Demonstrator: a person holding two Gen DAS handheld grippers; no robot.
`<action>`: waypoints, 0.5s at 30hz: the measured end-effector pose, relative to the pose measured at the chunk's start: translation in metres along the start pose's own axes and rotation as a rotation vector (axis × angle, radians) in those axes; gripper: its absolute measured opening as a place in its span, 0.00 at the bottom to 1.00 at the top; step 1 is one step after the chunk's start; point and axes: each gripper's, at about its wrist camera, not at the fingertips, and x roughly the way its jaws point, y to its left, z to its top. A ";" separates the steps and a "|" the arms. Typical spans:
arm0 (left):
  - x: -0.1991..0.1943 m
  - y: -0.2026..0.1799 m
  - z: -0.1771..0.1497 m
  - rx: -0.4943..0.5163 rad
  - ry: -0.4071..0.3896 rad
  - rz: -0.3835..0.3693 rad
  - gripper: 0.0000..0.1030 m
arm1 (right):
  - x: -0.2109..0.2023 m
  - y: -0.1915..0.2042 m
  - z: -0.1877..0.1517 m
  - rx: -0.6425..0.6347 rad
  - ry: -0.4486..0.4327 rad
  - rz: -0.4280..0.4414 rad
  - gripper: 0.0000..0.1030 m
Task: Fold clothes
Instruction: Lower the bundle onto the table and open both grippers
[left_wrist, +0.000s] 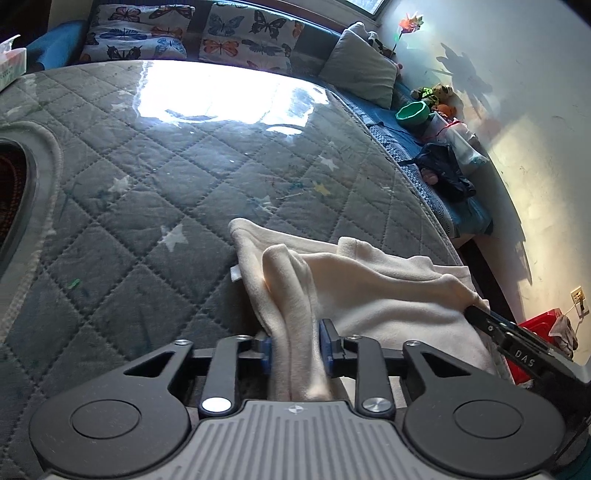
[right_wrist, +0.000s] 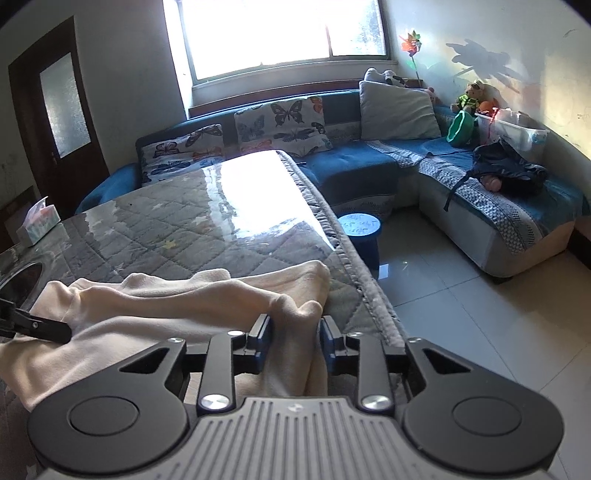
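Note:
A cream fleece garment (left_wrist: 373, 295) lies crumpled on the near right part of the quilted grey table cover (left_wrist: 147, 184). My left gripper (left_wrist: 295, 343) straddles a raised fold of it. The blue pads (left_wrist: 327, 343) stand slightly apart from the fold, so the gripper is open. To the right, a black fingertip of the right gripper (left_wrist: 480, 317) rests at the garment's edge. In the right wrist view my right gripper (right_wrist: 293, 339) is open too, with another loose fold of the garment (right_wrist: 166, 299) between its jaws. The left gripper's finger (right_wrist: 37, 326) shows at the far left.
The table's right edge (right_wrist: 369, 295) drops to a tiled floor with a blue stool (right_wrist: 360, 227). A blue corner sofa (right_wrist: 354, 166) holds butterfly cushions, a dark garment (right_wrist: 509, 168) and toys. A tissue box (right_wrist: 37, 221) stands at the table's far left. A red box (left_wrist: 535, 328) sits by the wall.

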 end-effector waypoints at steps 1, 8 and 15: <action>-0.002 0.002 0.000 -0.001 -0.002 0.006 0.38 | -0.002 0.000 0.001 -0.002 -0.005 -0.004 0.29; -0.016 0.003 0.001 0.008 -0.061 0.056 0.37 | -0.016 0.002 0.012 -0.017 -0.062 -0.010 0.29; -0.024 -0.006 0.006 0.024 -0.134 0.080 0.32 | -0.002 0.024 0.019 -0.066 -0.051 0.075 0.27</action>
